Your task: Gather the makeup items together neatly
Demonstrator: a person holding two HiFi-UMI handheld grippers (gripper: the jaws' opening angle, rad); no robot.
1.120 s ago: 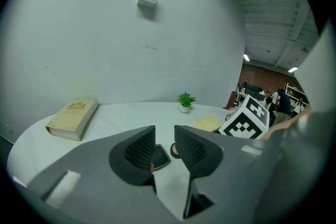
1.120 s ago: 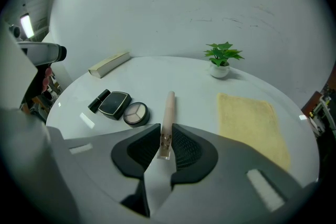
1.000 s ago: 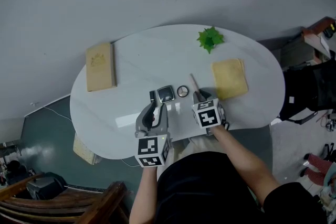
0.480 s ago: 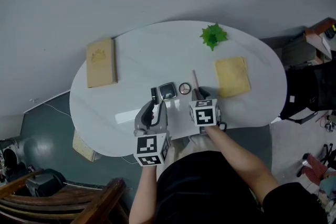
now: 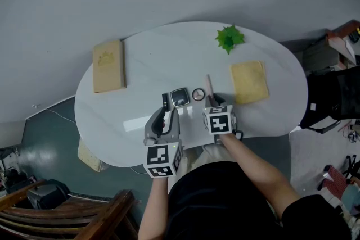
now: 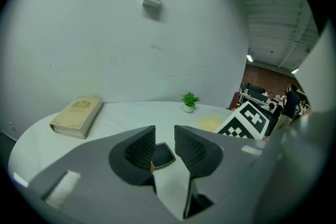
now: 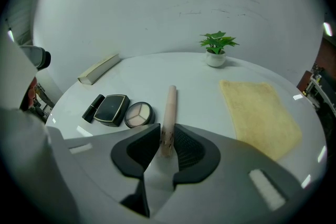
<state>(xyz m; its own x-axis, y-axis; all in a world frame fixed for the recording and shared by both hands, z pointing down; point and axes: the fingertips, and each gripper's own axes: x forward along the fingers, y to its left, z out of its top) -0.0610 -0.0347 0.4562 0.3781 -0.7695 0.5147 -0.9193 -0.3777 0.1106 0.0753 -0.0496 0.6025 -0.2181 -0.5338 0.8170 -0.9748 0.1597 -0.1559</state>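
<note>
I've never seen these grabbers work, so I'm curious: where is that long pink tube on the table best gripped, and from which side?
At its near end, from the person's side, jaws across its narrow width. The pink tube lies flat pointing away, and the round palette sits close on its left further along. The right gripper grips it just so.

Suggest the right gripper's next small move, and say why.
Probably nudge the pink tube, gripped by the right gripper, closer alongside the round palette: that palette, the black compact and the lipstick already sit in a row, with the tube slightly apart.
</note>
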